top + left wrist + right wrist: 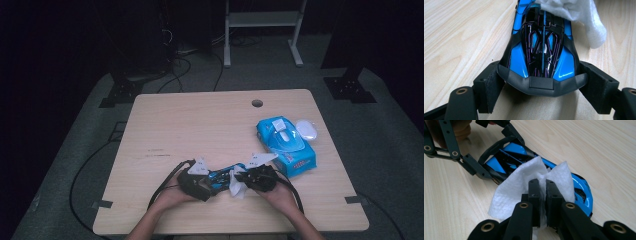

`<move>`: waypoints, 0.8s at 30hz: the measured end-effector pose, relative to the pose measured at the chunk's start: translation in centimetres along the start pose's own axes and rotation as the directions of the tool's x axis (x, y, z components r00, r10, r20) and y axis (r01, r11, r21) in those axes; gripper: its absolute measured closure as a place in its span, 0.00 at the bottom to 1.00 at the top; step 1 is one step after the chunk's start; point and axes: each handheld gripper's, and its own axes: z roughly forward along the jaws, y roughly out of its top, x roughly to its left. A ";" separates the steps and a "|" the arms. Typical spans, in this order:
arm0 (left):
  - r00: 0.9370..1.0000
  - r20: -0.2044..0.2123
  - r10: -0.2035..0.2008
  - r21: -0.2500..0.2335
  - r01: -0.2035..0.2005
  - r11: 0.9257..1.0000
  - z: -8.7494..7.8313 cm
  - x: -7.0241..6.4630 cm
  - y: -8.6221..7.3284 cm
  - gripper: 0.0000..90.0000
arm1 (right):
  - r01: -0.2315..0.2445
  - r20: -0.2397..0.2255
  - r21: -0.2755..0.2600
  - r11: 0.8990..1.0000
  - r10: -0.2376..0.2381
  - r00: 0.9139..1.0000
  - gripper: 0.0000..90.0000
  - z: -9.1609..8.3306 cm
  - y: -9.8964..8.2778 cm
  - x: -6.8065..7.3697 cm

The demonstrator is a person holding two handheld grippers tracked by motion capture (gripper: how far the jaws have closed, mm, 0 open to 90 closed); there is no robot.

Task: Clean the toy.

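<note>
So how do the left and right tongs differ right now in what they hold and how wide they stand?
The left tongs stand wide, clamped on the two sides of the blue toy car at its black end; the right tongs are nearly shut, pinching a white wipe. The left tongs hold the car on the table; the right tongs press the wipe onto the car's body. Both are black and each holds something.

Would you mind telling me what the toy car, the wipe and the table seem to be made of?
Toy car: likely hard plastic, glossy blue and black; it shows sharp highlights, with a matte black bumper. Wipe: soft nonwoven cloth or paper, white, fuzzy and creased. Table: pale wood or wood-look laminate, matte, with a visible grain.
</note>
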 end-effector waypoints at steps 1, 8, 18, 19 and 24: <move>1.000 -0.002 -0.003 -0.001 0.003 1.000 0.1 -0.1 0.0 0.26 | 0.007 -0.006 -0.003 1.000 -0.007 1.000 0.93 0.2 0.2 0.1; 1.000 -0.004 0.002 -0.005 -0.002 1.000 0.2 -0.1 0.1 0.26 | 0.034 -0.115 -0.015 0.999 -0.036 0.993 0.93 2.3 2.1 2.0; 1.000 -0.003 0.007 -0.003 -0.007 1.000 0.1 -0.1 0.1 0.26 | 0.047 -0.087 0.004 0.999 -0.046 0.995 0.93 2.4 2.7 1.6; 1.000 -0.004 0.006 -0.005 -0.006 1.000 0.2 -0.1 0.1 0.26 | 0.039 -0.085 0.005 0.999 -0.038 0.996 0.93 2.3 2.7 1.5; 1.000 -0.005 0.005 -0.002 -0.005 1.000 0.2 -0.2 0.2 0.26 | 0.048 -0.120 0.006 0.999 -0.047 0.992 0.93 3.2 3.1 2.2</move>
